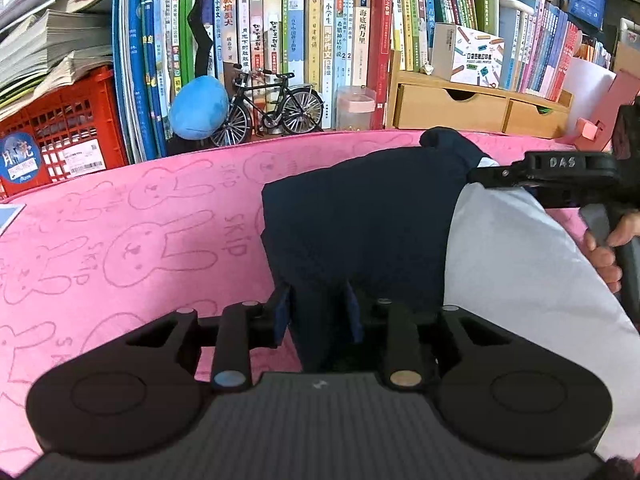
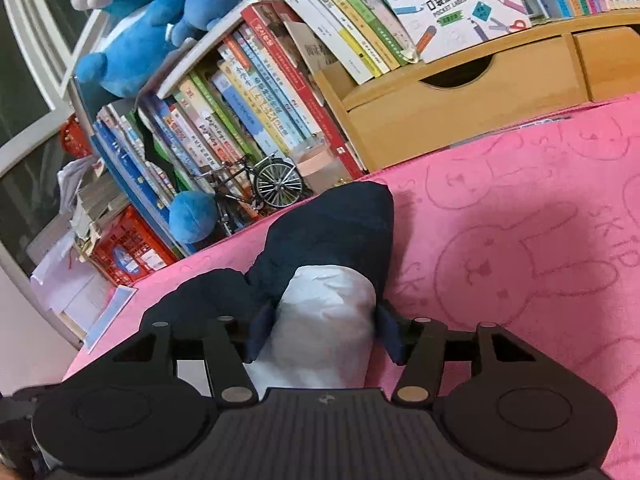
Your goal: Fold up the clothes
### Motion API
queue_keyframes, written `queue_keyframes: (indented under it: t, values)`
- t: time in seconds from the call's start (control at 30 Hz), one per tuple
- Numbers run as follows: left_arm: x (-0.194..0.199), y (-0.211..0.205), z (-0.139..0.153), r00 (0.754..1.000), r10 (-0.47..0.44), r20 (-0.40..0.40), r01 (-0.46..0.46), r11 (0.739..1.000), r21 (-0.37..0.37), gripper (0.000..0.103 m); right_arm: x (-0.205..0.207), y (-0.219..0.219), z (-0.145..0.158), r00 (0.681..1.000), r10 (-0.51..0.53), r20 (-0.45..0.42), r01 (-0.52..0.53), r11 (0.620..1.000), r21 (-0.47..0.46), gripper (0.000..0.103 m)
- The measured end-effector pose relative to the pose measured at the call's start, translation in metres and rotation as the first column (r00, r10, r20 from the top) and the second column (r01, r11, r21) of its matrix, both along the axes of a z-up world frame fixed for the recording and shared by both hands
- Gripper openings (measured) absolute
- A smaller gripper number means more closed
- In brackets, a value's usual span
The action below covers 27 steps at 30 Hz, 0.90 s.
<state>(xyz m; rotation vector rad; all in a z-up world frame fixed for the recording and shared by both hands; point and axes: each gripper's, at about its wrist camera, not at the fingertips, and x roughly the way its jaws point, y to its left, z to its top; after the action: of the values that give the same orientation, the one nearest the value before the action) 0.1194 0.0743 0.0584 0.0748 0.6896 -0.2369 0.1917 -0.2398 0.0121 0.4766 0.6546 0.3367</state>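
"SKIP" rabbit blanket (image 1: 132, 240) — left gripper (image 1: 320, 312) pinching navy garment (image 1: 360, 220); right gripper (image 2: 326, 328) pinching its white part (image 2: 328, 320).

Pink bunny-print cloth (image 1: 140, 220); navy-and-white garment (image 1: 360, 216) on it

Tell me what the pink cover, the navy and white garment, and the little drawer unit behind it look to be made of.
Pink cover: looks like terry or plush towelling, matte and fuzzy, with rabbit outlines pressed into the pile.
Garment: navy part seems a soft matte knit; the white part looks smoother, finely creased, maybe woven.
Drawer unit: pale wood or bamboo by its colour, satin finish, cut-out pulls.
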Motion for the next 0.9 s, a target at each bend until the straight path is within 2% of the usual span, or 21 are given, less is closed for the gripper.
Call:
queue_keyframes:
  t: [0.03,0.13,0.3,0.47,0.63,0.67,0.8,0.9]
  values:
    - [-0.002,-0.001,-0.001,1.000,0.002,0.007,-0.002,1.000,0.010,0.033,-0.005,0.001,0.006,1.000,-0.001,0.012,0.001,1.000,-0.012,0.059]
    - [-0.007,-0.002,-0.003,1.000,0.008,0.029,-0.009,0.999,0.033,0.036,-0.031,0.005,0.029,0.995,0.029,0.090,-0.024,0.998,-0.058,0.071]
    - [-0.013,0.000,-0.001,0.999,0.025,0.033,-0.026,0.999,0.035,0.039,-0.077,0.008,0.063,0.978,0.100,0.182,-0.067,0.981,-0.181,0.075]
    - [-0.035,0.012,0.001,0.999,0.004,0.047,-0.008,0.997,0.073,0.040,-0.121,0.018,0.081,0.949,0.221,0.226,-0.129,0.923,-0.363,0.084]
    - [-0.058,0.039,-0.007,0.997,0.074,0.023,-0.076,0.991,0.109,0.044,-0.152,0.029,0.082,0.931,0.296,0.212,-0.180,0.881,-0.437,0.085]
    - [-0.062,0.045,-0.010,0.995,0.094,0.013,-0.095,0.990,0.108,0.045,-0.156,0.030,0.082,0.932,0.300,0.206,-0.186,0.879,-0.438,0.085]
    - [-0.080,0.068,0.000,0.990,0.143,-0.013,-0.143,0.990,0.012,0.042,-0.174,0.028,0.091,0.930,0.319,0.184,-0.216,0.877,-0.429,0.085]
    - [-0.098,0.063,0.024,0.992,0.107,0.061,-0.105,0.994,-0.032,0.042,-0.193,0.020,0.108,0.929,0.319,0.188,-0.210,0.872,-0.443,0.091]
